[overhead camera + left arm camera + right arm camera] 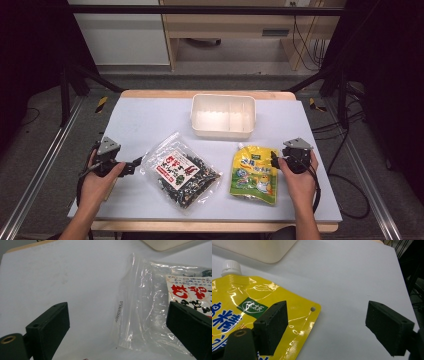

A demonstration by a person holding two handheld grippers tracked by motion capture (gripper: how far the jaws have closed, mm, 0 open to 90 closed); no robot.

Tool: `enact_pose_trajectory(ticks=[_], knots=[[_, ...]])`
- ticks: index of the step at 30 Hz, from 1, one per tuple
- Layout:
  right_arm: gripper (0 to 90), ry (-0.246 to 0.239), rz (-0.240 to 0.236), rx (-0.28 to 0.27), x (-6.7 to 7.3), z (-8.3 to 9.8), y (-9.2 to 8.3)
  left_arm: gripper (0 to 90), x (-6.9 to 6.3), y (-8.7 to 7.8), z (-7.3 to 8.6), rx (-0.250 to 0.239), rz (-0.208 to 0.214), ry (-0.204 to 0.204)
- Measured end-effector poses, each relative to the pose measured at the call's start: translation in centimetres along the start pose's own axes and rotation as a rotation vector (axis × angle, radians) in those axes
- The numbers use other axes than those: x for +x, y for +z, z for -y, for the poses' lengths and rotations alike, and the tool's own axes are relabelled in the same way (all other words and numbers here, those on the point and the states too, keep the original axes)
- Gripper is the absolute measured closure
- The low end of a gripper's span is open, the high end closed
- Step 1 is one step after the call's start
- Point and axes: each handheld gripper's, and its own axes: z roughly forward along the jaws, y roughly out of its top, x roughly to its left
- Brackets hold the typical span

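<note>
A clear bag of dark dried seaweed [181, 170] with a red and white label lies left of centre on the grey mat. Right of it lies a yellow spouted pouch [254, 174] with a white cap [230, 267]. My left gripper [133, 167] sits just left of the bag, held by a hand. In the left gripper view it [117, 312] stands open, with the bag's clear edge [147, 302] between the jaws. My right gripper [273, 159] rests at the pouch's upper right corner. It [327, 310] is open, one jaw over the pouch's [242, 302] corner.
A white two-compartment tub [223, 116] stands empty at the back centre of the mat [145, 120]. Metal frame rails run along both sides of the table. Cables trail from each gripper toward the front edge.
</note>
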Motion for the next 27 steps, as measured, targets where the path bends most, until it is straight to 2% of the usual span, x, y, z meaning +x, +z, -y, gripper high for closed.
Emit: enact_pose_trajectory(ticks=[3, 4, 5, 6, 9, 18, 19, 22, 27], knots=[[18.0, 0.013, 0.002, 0.013, 0.04, 0.03, 0.02, 5.3, 0.02, 0.00, 0.01, 0.003, 0.016, -0.011], [17.9, -0.009, 0.006, 0.007, -0.12, 0.08, 0.11, 5.8, 0.02, 0.00, 0.02, 0.006, 0.016, -0.011], [17.9, -0.009, 0.006, 0.007, -0.12, 0.08, 0.11, 6.6, 0.02, 0.00, 0.02, 0.006, 0.016, -0.011], [17.8, 0.005, 0.004, 0.014, -0.05, 0.06, 0.15, 8.4, 0.03, 0.03, 0.07, 0.016, 0.032, -0.013], [17.6, 0.009, 0.002, 0.026, 0.01, 0.06, 0.19, 12.2, 0.02, 0.05, 0.11, 0.021, 0.033, -0.010], [17.5, -0.003, 0.005, 0.034, -0.05, 0.12, 0.35, 26.0, -0.04, 0.12, 0.13, 0.024, 0.036, -0.036], [17.6, 0.007, 0.002, 0.037, 0.04, 0.10, 0.36, 31.3, -0.02, 0.17, 0.19, 0.033, 0.041, -0.040], [17.6, -0.003, 0.002, 0.041, 0.05, 0.12, 0.42, 37.7, -0.04, 0.39, 0.35, 0.061, 0.034, -0.054], [17.6, 0.003, -0.004, 0.051, 0.20, 0.10, 0.48, 45.5, -0.08, 0.75, 0.53, 0.101, 0.017, -0.050]])
